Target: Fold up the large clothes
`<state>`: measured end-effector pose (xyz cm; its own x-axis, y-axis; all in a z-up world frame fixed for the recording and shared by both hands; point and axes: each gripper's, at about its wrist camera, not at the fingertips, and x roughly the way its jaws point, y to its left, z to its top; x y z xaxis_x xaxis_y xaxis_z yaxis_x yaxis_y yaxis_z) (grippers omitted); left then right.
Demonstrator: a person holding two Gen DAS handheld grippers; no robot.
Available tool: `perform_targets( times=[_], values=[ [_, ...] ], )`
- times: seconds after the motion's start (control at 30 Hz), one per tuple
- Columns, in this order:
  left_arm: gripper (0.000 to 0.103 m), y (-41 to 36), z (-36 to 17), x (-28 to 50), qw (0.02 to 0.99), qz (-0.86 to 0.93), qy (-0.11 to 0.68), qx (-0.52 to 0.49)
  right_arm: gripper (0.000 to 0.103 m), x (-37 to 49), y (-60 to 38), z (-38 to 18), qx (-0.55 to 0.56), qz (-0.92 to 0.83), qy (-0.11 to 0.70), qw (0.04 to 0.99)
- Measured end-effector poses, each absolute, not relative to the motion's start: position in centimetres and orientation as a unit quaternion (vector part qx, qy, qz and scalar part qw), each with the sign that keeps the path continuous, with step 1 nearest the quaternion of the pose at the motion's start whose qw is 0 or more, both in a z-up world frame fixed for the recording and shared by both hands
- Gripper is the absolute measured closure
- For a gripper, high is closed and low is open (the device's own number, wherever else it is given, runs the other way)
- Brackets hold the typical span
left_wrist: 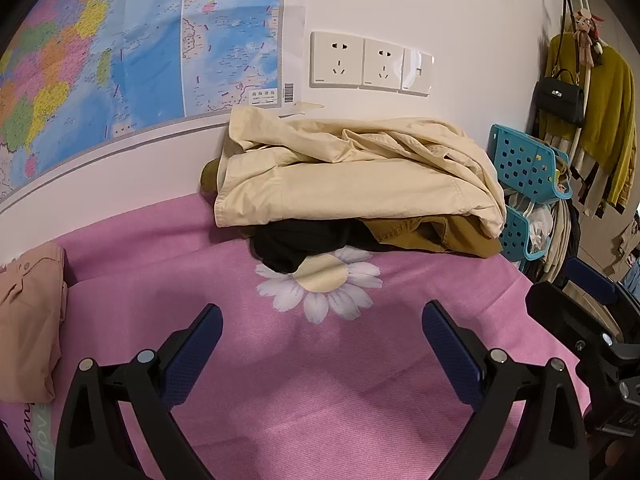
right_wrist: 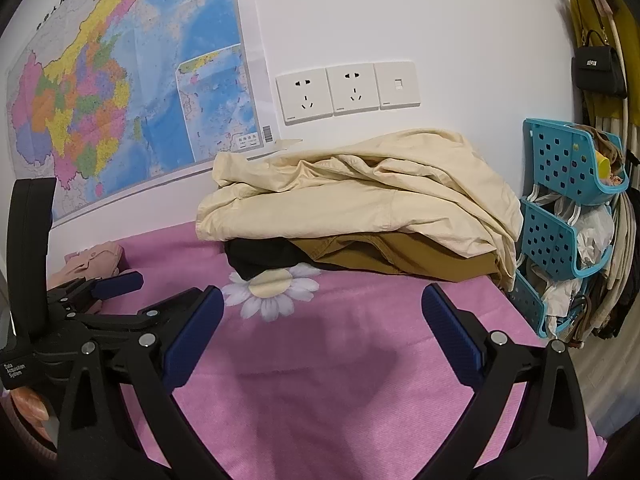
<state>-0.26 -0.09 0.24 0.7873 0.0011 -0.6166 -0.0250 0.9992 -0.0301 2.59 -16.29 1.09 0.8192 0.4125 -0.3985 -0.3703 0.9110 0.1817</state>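
My left tongs [left_wrist: 322, 322] are spread wide over the pink blanket [left_wrist: 320, 400], gripping nothing. My right tongs [right_wrist: 322, 306] are spread just as wide and equally empty. The clothes pile sits in the upper middle of both frames against the wall: a cream jacket [left_wrist: 352, 176] on top, a mustard-brown garment [left_wrist: 424, 232] and a black garment [left_wrist: 296, 244] beneath, the black one overlapping the printed daisy [left_wrist: 320, 284]. A folded peach garment [left_wrist: 28, 320] lies at the left edge.
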Motion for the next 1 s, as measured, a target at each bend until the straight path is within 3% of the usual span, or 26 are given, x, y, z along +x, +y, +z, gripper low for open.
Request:
perform_targets(
  times=[1.0],
  values=[
    [0.007, -0.08, 0.42, -0.41, 0.945, 0.006, 0.326, -0.019, 0.005, 2.51, -16.32, 0.83, 0.052, 0.204, 0.22, 0.952]
  ],
)
